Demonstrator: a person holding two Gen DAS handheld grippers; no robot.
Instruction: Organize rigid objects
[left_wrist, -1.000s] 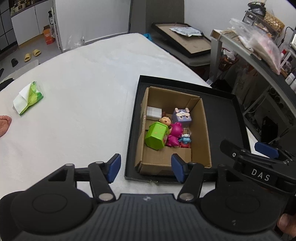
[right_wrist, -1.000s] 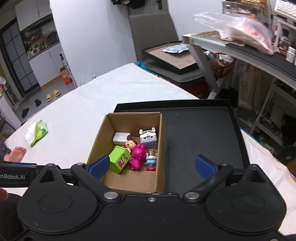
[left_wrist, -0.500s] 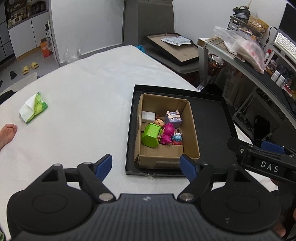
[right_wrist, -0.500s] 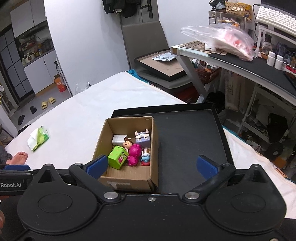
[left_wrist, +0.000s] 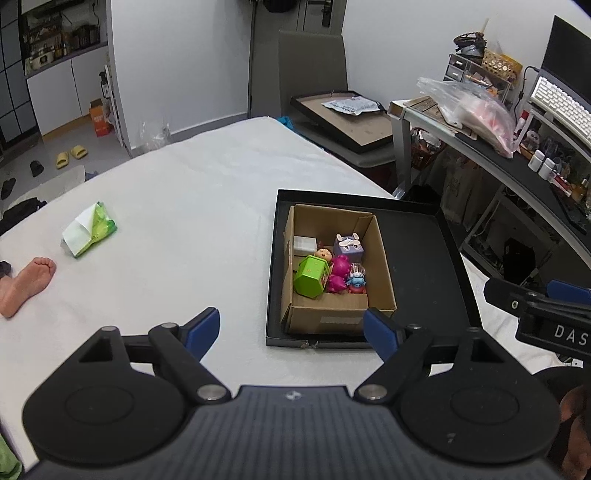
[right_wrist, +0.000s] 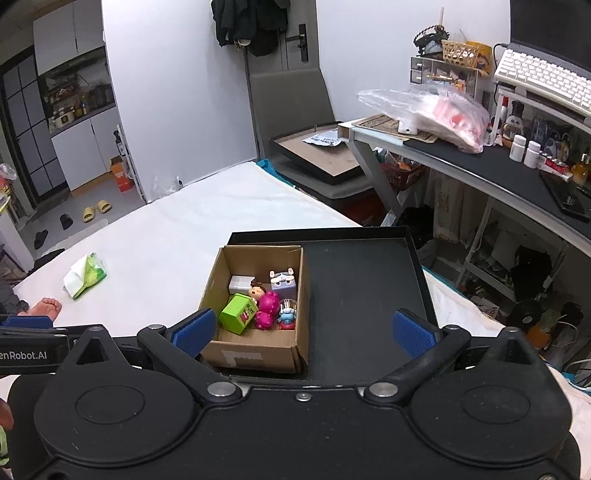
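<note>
Both cameras sit high and behind their own fingers, looking forward and down across the white bed (left_wrist: 192, 206). The left view stands left of the cardboard box (left_wrist: 334, 317), the right view more squarely behind it. Both share the box, the black tray (right_wrist: 362, 280) and the desk (right_wrist: 480, 166).

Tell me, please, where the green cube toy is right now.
The green cube toy lies tilted inside the cardboard box, at its left side, beside the pink figure in both wrist views.

A lived-in home room: white bed (left_wrist: 192, 206), slippers (left_wrist: 70, 156) on the floor, cluttered desk (right_wrist: 480, 162) with keyboard (right_wrist: 539, 79).
</note>
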